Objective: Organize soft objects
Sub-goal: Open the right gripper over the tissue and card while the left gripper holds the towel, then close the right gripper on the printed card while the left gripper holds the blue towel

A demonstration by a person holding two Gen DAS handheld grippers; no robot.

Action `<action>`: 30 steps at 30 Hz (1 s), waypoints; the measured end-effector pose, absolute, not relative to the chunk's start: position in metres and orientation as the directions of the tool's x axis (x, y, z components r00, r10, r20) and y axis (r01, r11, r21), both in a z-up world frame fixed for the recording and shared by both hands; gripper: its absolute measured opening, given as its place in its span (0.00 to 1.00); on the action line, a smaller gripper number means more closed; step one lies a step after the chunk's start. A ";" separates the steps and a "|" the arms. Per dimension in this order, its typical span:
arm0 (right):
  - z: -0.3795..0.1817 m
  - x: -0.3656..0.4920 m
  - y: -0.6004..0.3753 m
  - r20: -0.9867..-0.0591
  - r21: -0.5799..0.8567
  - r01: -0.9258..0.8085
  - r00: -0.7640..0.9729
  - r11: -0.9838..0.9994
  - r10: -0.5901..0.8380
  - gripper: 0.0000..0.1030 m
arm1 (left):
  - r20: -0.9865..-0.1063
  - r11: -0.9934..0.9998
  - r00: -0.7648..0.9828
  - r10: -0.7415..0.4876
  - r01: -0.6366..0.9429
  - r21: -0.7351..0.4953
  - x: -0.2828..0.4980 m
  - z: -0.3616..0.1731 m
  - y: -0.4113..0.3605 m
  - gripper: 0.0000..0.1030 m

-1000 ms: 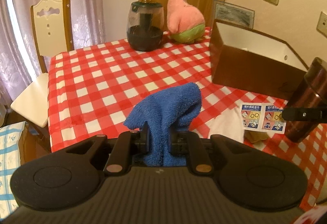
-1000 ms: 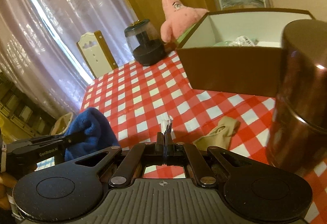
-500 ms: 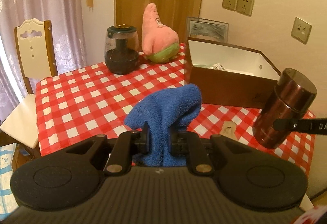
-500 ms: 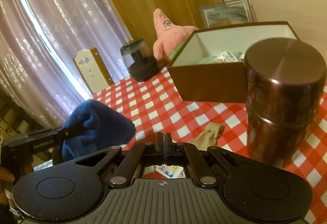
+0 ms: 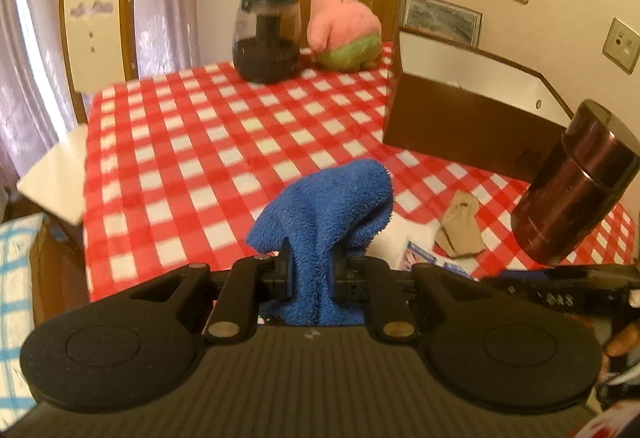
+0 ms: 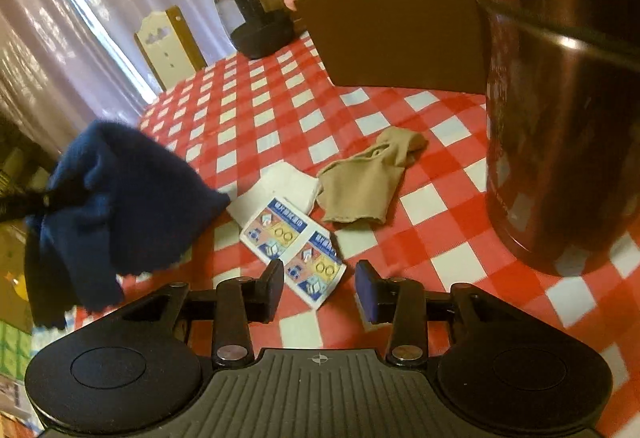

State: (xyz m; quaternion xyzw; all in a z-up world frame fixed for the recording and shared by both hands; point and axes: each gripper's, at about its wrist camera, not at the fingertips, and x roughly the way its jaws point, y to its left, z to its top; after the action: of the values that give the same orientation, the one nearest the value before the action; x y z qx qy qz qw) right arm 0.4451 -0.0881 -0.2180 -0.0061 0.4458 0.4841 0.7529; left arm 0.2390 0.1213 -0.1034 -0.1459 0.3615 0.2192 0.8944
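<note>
Left wrist: blue cloth [image 5: 324, 214] between left tool [image 5: 311, 270] fingers.

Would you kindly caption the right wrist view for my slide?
Open right tongs hover over printed packets beside a beige sock on checkered tablecloth.

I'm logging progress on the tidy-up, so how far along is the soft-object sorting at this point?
Partly done at best: the brown box is open, its contents hidden here. In hand: the left gripper is shut on the blue towel. The right gripper is open above the wipe packets. Left: the beige sock, white cloth and pink plush.
</note>
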 end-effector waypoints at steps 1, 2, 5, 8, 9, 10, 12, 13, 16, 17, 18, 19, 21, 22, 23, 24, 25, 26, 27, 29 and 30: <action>-0.222 0.449 -0.088 -0.674 0.431 -0.729 0.133 0.532 0.727 0.39 | -0.719 0.862 0.640 0.272 -0.494 -0.113 0.241 -0.107 0.118 0.13; -0.225 0.453 -0.088 -0.671 0.438 -0.724 0.132 0.533 0.730 0.39 | -0.726 0.863 0.636 0.261 -0.491 -0.120 0.243 -0.112 0.114 0.13; -0.234 0.461 -0.087 -0.664 0.483 -0.699 0.099 0.527 0.741 0.39 | -0.755 0.861 0.612 0.235 -0.492 -0.130 0.257 -0.132 0.106 0.13; -0.239 0.463 -0.087 -0.644 0.524 -0.683 0.073 0.508 0.762 0.38 | -0.786 0.852 0.575 0.229 -0.509 -0.123 0.275 -0.157 0.102 0.13; -0.241 0.463 -0.087 -0.635 0.536 -0.678 0.068 0.503 0.769 0.38 | -0.795 0.849 0.565 0.220 -0.512 -0.129 0.280 -0.165 0.102 0.13; -0.241 0.463 -0.089 -0.628 0.547 -0.672 0.066 0.500 0.776 0.38 | -0.807 0.849 0.553 0.208 -0.512 -0.132 0.286 -0.172 0.103 0.13; -0.244 0.464 -0.088 -0.611 0.579 -0.655 0.045 0.485 0.790 0.38 | -0.817 0.859 0.537 0.209 -0.500 -0.109 0.297 -0.181 0.099 0.13; -0.244 0.464 -0.087 -0.604 0.594 -0.648 0.033 0.477 0.797 0.38 | -0.816 0.867 0.536 0.217 -0.490 -0.091 0.301 -0.182 0.096 0.13; -0.247 0.464 -0.084 -0.581 0.632 -0.628 0.004 0.454 0.814 0.36 | -0.817 0.875 0.536 0.213 -0.477 -0.085 0.308 -0.183 0.096 0.13; -0.248 0.464 -0.083 -0.573 0.645 -0.619 -0.003 0.449 0.819 0.32 | -0.819 0.875 0.536 0.207 -0.476 -0.091 0.308 -0.183 0.097 0.13; -0.249 0.464 -0.083 -0.556 0.666 -0.606 -0.013 0.436 0.831 0.31 | -0.820 0.875 0.536 0.202 -0.474 -0.094 0.309 -0.183 0.098 0.13; -0.248 0.464 -0.083 -0.536 0.684 -0.595 -0.018 0.422 0.844 0.28 | -0.821 0.875 0.536 0.196 -0.474 -0.100 0.309 -0.183 0.099 0.13; -0.247 0.463 -0.080 -0.509 0.709 -0.578 -0.021 0.405 0.860 0.28 | -0.823 0.873 0.537 0.184 -0.475 -0.115 0.308 -0.182 0.102 0.13; -0.248 0.463 -0.077 -0.512 0.715 -0.570 -0.032 0.405 0.858 0.28 | -0.824 0.871 0.537 0.179 -0.476 -0.121 0.308 -0.183 0.103 0.13; -0.249 0.463 -0.074 -0.524 0.712 -0.567 -0.036 0.415 0.851 0.28 | -0.825 0.869 0.538 0.174 -0.478 -0.129 0.308 -0.182 0.104 0.13; -0.250 0.462 -0.072 -0.533 0.704 -0.570 -0.031 0.423 0.846 0.28 | -0.825 0.867 0.539 0.169 -0.479 -0.135 0.308 -0.182 0.105 0.13; -0.251 0.462 -0.071 -0.529 0.706 -0.570 -0.029 0.421 0.848 0.28 | -0.825 0.868 0.541 0.166 -0.477 -0.138 0.308 -0.183 0.105 0.13; -0.251 0.462 -0.069 -0.528 0.707 -0.567 -0.028 0.422 0.849 0.28 | -0.824 0.870 0.542 0.165 -0.473 -0.137 0.308 -0.183 0.105 0.13; -0.250 0.461 -0.066 -0.531 0.700 -0.573 -0.021 0.425 0.847 0.27 | -0.824 0.872 0.543 0.165 -0.470 -0.136 0.308 -0.183 0.105 0.13; -0.246 0.459 -0.060 -0.539 0.677 -0.594 0.001 0.434 0.843 0.11 | -0.823 0.871 0.545 0.161 -0.471 -0.141 0.308 -0.183 0.106 0.13; -0.245 0.459 -0.059 -0.543 0.673 -0.595 0.008 0.440 0.840 0.09 | -0.822 0.870 0.546 0.159 -0.472 -0.145 0.307 -0.183 0.107 0.13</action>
State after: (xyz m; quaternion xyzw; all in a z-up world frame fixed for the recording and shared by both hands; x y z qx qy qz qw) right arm 0.4591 -0.0589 -0.2450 0.1272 0.4819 0.5136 0.6985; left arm 0.3072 0.1067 -0.1830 -0.1778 0.4397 0.1831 0.8611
